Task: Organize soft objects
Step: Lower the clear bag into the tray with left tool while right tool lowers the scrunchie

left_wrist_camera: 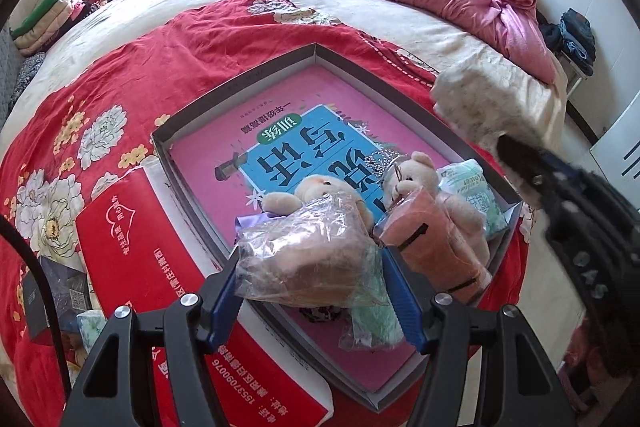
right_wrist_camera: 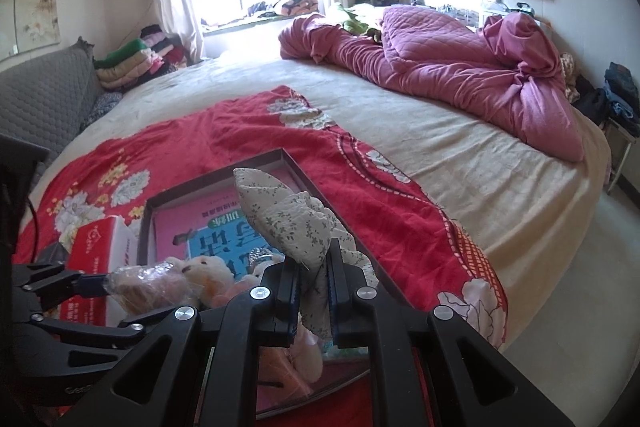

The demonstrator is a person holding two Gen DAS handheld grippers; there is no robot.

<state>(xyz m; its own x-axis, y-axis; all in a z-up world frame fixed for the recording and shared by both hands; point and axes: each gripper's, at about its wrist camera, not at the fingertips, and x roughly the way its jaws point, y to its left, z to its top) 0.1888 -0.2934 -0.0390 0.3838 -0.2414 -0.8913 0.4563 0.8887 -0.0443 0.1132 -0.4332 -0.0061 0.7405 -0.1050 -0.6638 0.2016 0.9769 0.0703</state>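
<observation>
A shallow grey box point(left_wrist_camera: 192, 115) with a pink and blue book cover inside lies on the red floral blanket. My left gripper point(left_wrist_camera: 310, 267) is shut on a plastic-wrapped brown plush toy point(left_wrist_camera: 308, 247), held over the box's near corner. Two beige teddy bears point(left_wrist_camera: 416, 171), one with an orange wrapped body, and a green towel pack point(left_wrist_camera: 468, 183) lie in the box. My right gripper point(right_wrist_camera: 314, 287) is shut on a floral white cloth pouch point(right_wrist_camera: 288, 219), held above the box; the pouch also shows in the left wrist view point(left_wrist_camera: 476, 107).
A red and white carton point(left_wrist_camera: 160, 267) lies left of the box, with a dark small box point(left_wrist_camera: 60, 291) beside it. A crumpled pink quilt point(right_wrist_camera: 460, 67) lies at the far side of the bed. Folded clothes point(right_wrist_camera: 132, 63) are stacked by the window.
</observation>
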